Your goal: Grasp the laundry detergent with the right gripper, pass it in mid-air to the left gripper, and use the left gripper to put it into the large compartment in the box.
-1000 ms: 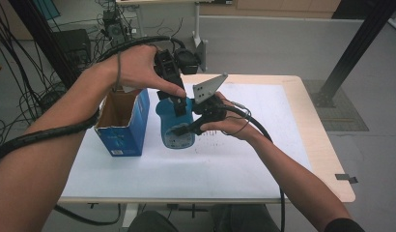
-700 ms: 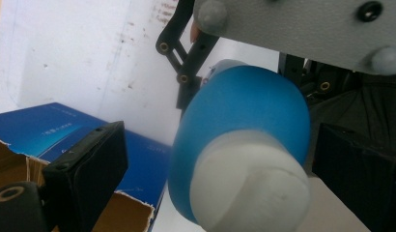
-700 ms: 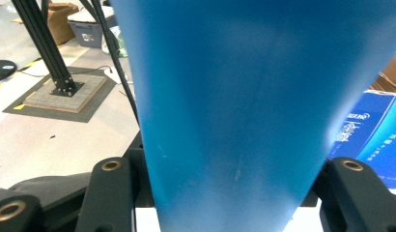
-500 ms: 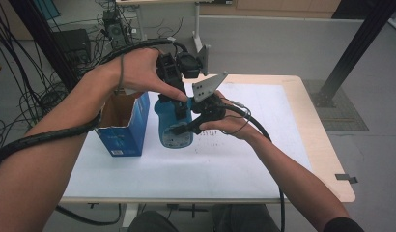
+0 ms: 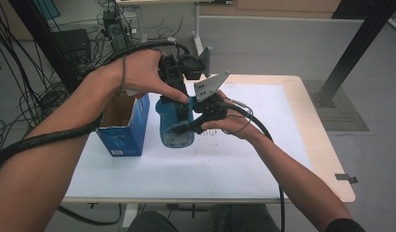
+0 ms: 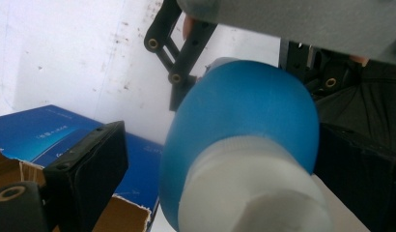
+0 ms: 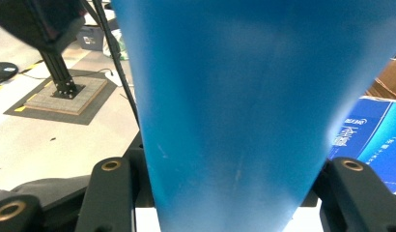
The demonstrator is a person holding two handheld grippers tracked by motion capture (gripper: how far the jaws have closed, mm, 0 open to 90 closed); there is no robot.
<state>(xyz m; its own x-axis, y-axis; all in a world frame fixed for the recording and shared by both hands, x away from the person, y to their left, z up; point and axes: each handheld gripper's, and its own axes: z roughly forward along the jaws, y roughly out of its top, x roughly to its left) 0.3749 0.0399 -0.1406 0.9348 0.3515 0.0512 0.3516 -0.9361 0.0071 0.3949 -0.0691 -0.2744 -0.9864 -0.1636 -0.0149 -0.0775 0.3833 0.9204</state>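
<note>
- Holding the blue bottle [image 5: 176,126] upright above the table [image 5: 263,159], the right tongs [image 5: 189,126] grip its lower body; in the right gripper view both jaws press against the bottle's sides, so the grip reads as firm.
- Left tongs [image 5: 179,104] stand over the top of the bottle. In the left gripper view the white cap [image 6: 249,193] sits between the two jaws: one jaw is well clear of it, the other lies close against the bottle's shoulder. The jaws look parted and not yet clamped on the cap.
- Blue carton [image 5: 122,126] stands just beside the bottle, on the person's left of it, top flaps open, interior apparently empty.
- Done, by judgement: the bottle is out of the carton, lifted and steadied by the right tongs; the left tongs are lined up with the cap.
- Left, by judgement: closing the left tongs on the cap and turning it. The cap appears fully seated, so no unscrewing is evident.
- Risk noted: the bottle's smooth tapered body could twist within the right tongs once torque is applied.
</note>
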